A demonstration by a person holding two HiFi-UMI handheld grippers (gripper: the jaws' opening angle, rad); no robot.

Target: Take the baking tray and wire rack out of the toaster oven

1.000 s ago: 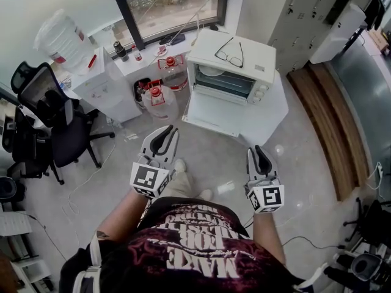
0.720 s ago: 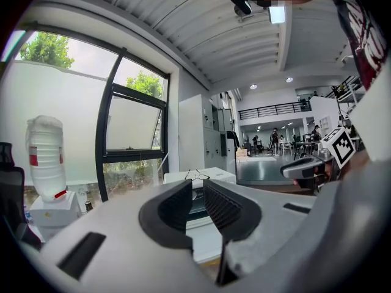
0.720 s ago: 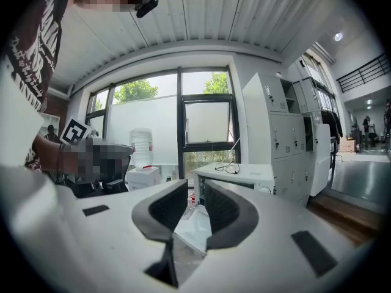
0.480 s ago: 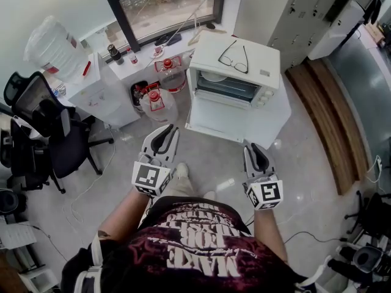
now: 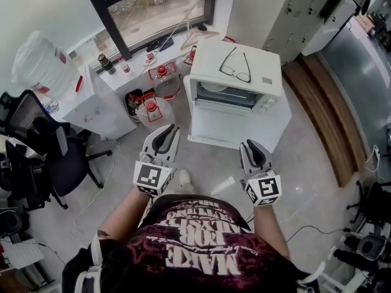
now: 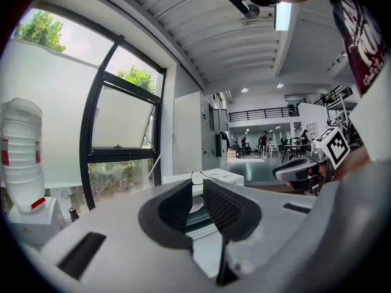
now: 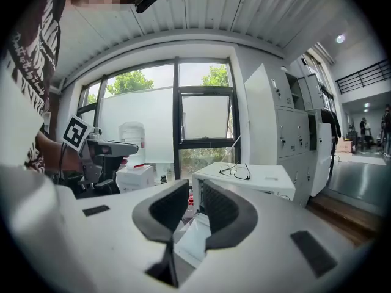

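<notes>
Toaster oven sits door-open on a white surface, far side by the window.
Glasses on top, water jugs on the floor left, lockers right; left gripper and right gripper jaws barely apart, both empty.

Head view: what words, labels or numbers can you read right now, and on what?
"MAKE": on the person's shirt, upside down to the camera; the other lines of print are too stylised to read.
Cubes on the left gripper and right gripper: square marker patterns, no letters.
Small label on top of the toaster oven: too small to read.
Red label on the water bottle: too small to read.
</notes>
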